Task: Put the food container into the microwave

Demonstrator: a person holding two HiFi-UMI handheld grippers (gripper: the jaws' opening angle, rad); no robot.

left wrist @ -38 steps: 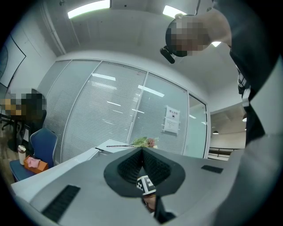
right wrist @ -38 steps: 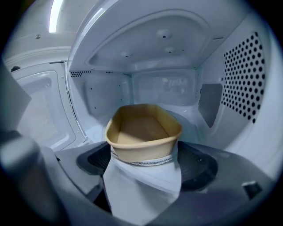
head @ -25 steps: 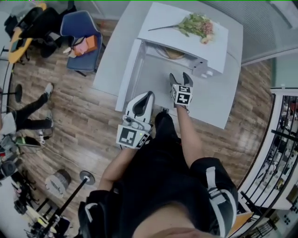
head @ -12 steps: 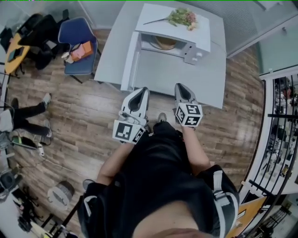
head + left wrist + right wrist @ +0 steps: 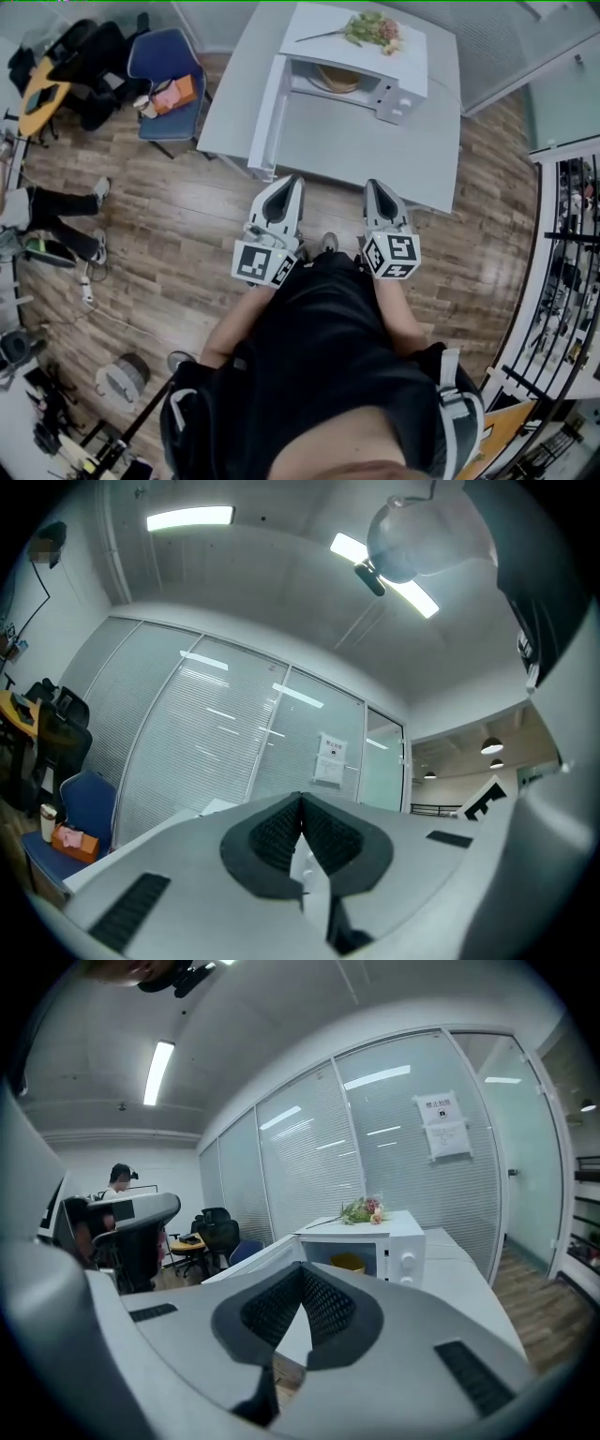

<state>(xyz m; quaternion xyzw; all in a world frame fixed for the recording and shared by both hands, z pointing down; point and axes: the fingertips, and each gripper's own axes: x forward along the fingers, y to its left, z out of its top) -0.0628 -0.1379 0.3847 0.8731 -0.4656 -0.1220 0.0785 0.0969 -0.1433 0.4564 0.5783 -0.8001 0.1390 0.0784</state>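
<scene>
The white microwave (image 5: pixel 405 58) stands at the far side of the white table (image 5: pixel 375 150) with its door (image 5: pixel 267 108) swung open to the left. A yellowish food container (image 5: pixel 339 77) sits inside the cavity, and the right gripper view shows the container (image 5: pixel 349 1262) inside the microwave (image 5: pixel 403 1241) too. My left gripper (image 5: pixel 294 178) and right gripper (image 5: pixel 373 184) hang side by side over the floor, just short of the table's near edge. Both are shut and hold nothing. The left gripper (image 5: pixel 302 803) tilts up toward the glass wall and ceiling.
A bunch of flowers (image 5: pixel 370 31) lies on top of the microwave. A blue chair (image 5: pixel 161 66) with an orange item stands left of the table. A person's legs (image 5: pixel 56 202) show at the far left. A black railing (image 5: pixel 562 234) runs along the right.
The right gripper pulled back from the microwave opening to the table's near edge. The left gripper moved back slightly, and the whole view has drawn away from the table.
</scene>
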